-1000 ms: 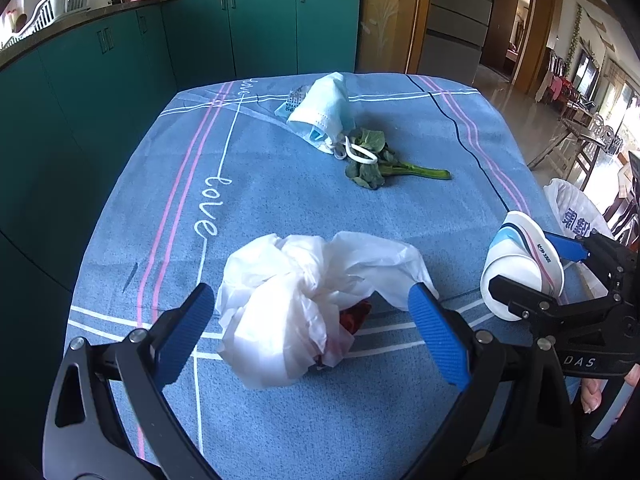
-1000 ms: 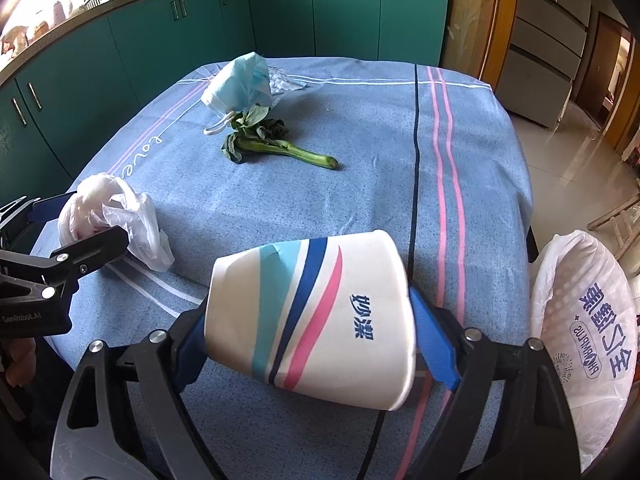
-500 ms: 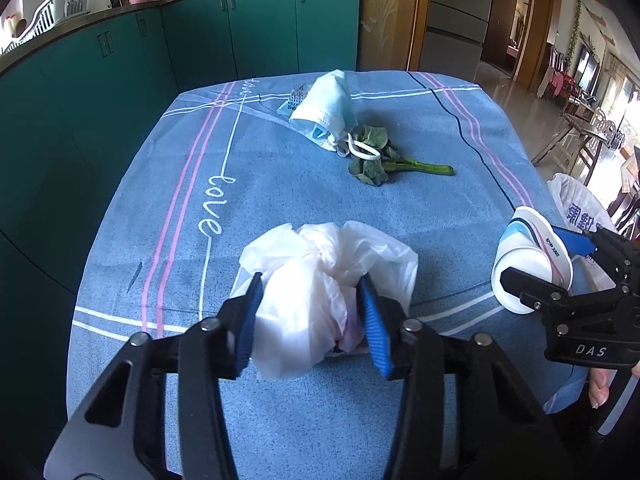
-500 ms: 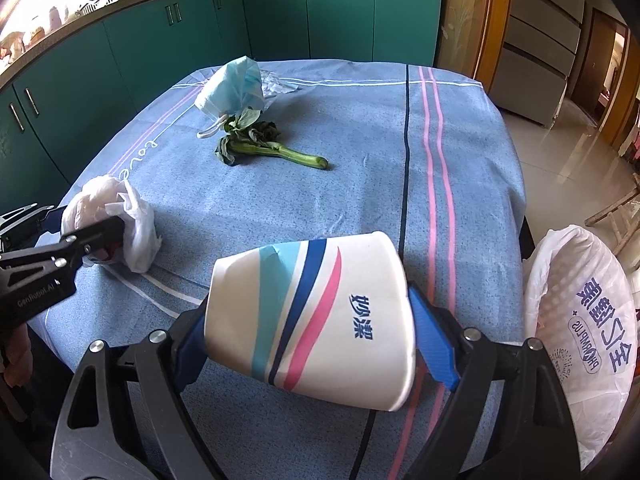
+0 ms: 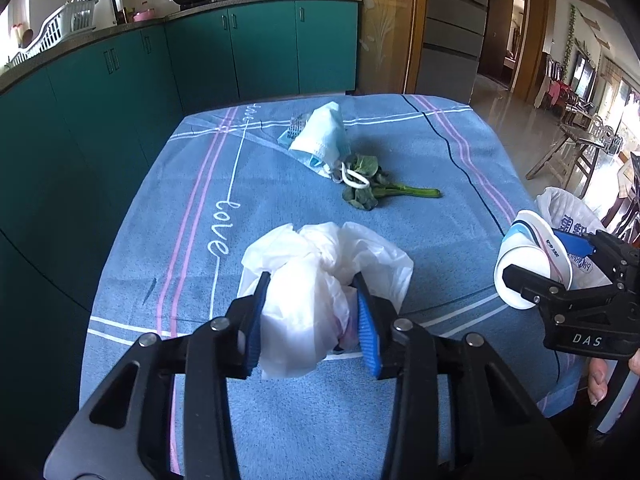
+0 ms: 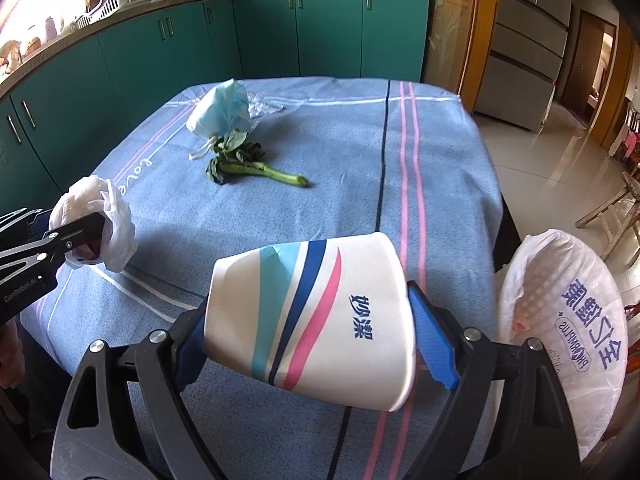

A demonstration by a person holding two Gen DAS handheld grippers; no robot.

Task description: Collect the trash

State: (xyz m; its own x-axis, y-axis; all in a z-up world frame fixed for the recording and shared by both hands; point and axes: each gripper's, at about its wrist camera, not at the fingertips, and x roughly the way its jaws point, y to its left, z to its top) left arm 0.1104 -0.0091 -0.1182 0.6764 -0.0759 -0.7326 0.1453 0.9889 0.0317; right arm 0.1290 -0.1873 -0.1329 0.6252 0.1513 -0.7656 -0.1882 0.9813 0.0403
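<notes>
Left wrist: crumpled white plastic bag [image 5: 316, 280], pinkish inside.

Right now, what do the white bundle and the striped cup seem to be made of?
White bundle: thin plastic film, probably a bag; translucent, glossy, crumpled.
Striped cup: likely coated paper; matte white wall, printed stripes, a dent near its base.

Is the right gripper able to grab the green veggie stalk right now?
Probably not yet. The right gripper is already shut on the paper cup, so its jaws are full. The vegetable stalk lies in the open farther up the tablecloth.
</notes>
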